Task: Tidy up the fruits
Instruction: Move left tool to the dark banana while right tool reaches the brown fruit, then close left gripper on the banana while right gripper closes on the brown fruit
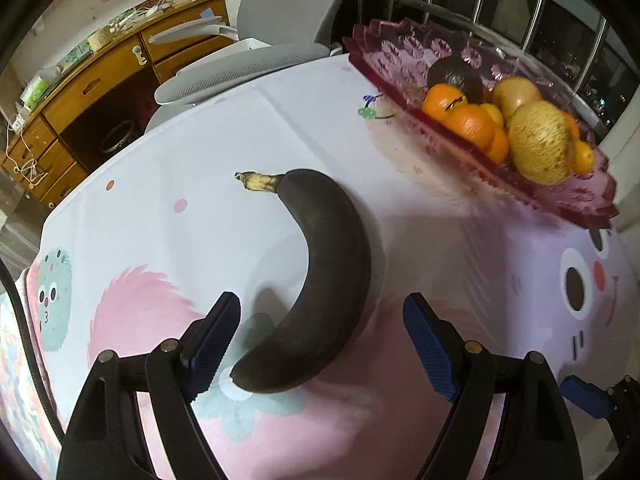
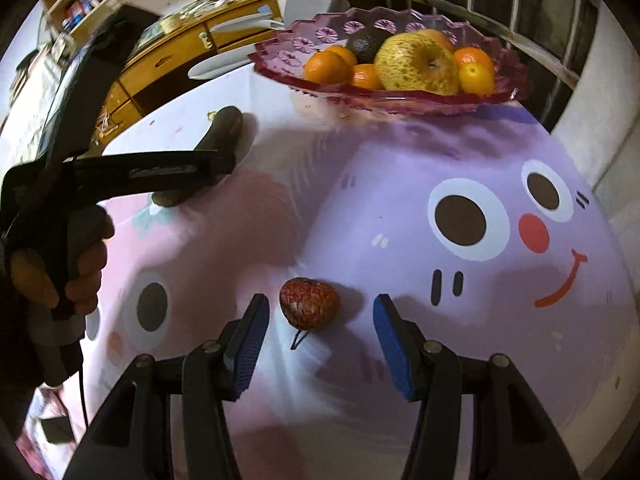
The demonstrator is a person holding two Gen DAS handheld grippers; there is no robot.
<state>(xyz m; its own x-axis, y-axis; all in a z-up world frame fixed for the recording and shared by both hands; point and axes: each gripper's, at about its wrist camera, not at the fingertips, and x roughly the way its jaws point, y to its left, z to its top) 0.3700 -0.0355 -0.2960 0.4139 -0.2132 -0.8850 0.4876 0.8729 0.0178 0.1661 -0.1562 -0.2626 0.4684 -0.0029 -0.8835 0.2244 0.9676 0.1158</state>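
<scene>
A blackened banana (image 1: 320,272) lies on the cartoon tablecloth, its tip between the blue pads of my open left gripper (image 1: 322,320). The banana also shows in the right wrist view (image 2: 224,128), partly hidden by the left gripper body (image 2: 160,172). A small red lychee-like fruit (image 2: 309,303) lies on the cloth just in front of my open right gripper (image 2: 320,324), between its fingertips. A pink glass fruit dish (image 1: 472,152) (image 2: 400,100) at the far side holds oranges (image 1: 468,124), a pear (image 2: 420,66), and a dark avocado (image 1: 456,76).
A grey office chair (image 1: 248,68) stands behind the table's far left edge. A wooden cabinet (image 1: 96,92) stands beyond it. Metal window bars (image 1: 540,8) run behind the dish. The table edge drops off on the left.
</scene>
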